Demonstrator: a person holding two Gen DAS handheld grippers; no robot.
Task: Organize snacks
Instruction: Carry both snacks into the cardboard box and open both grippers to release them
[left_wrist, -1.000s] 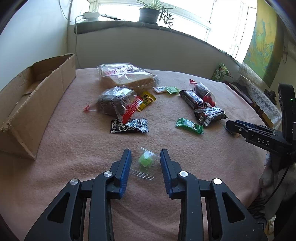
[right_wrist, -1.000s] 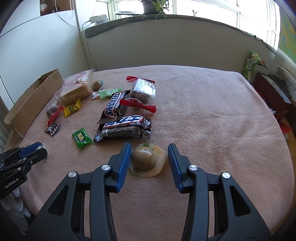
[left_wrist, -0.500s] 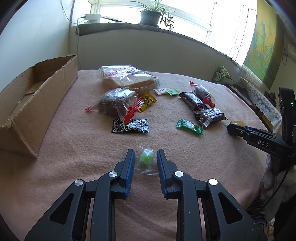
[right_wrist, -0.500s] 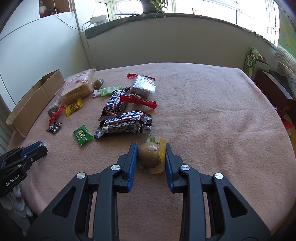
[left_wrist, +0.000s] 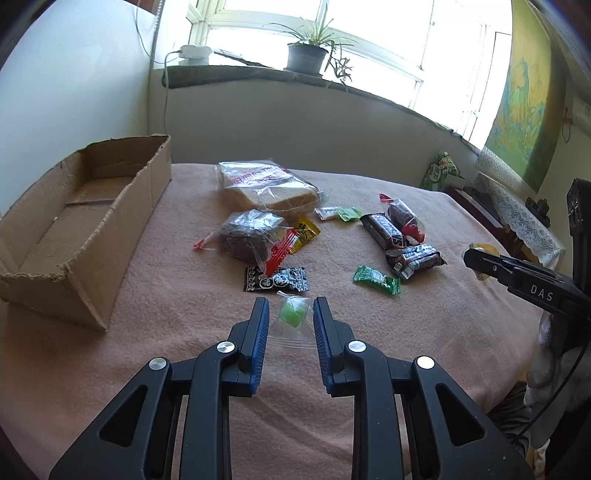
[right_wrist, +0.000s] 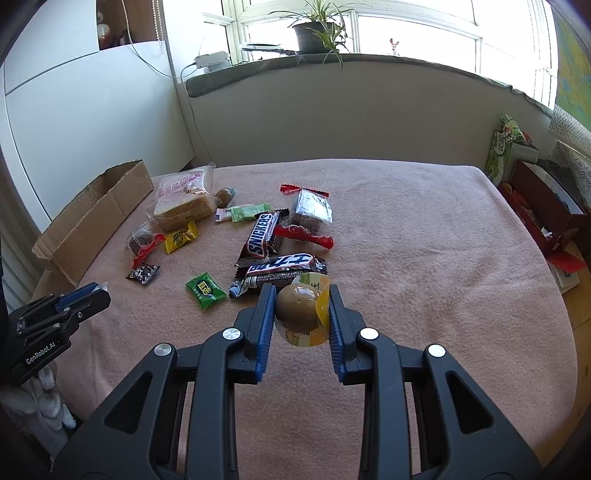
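Two hand-held grippers work at the near edge of the bench, which is covered with a pink blanket (left_wrist: 424, 332). The left hand-held gripper (left_wrist: 291, 317) has its blue pads pressed on a small clear packet with a green candy (left_wrist: 291, 315), and the packet hangs between them just above the blanket. The right hand-held gripper (right_wrist: 302, 306) is clamped on a brown egg in a clear and yellow wrapper (right_wrist: 301, 314), held clear of the blanket; its jaws closed onto it within the last second.

Just beyond the left hand-held gripper lies a black sachet (left_wrist: 275, 279), and to its right a green sachet (left_wrist: 376, 279). Past the black sachet sits a dark bun in a clear bag with a red seal (left_wrist: 251, 236), with a yellow sachet (left_wrist: 304, 232) touching its right side. Toward the middle of the bench two Snickers bars (right_wrist: 264, 236) lie end to end, one touching the other, and a wrapped cake with a red band (right_wrist: 310, 214) rests against the farther one. A white and green stick packet (right_wrist: 242, 213) lies beside them.

Farther back is a bag of sliced bread (left_wrist: 266, 186), with another brown egg (right_wrist: 224, 196) beside it. An open cardboard box (left_wrist: 85, 229) stands along the left edge of the bench. A potted plant (left_wrist: 308, 55) stands on the windowsill beyond the far edge.
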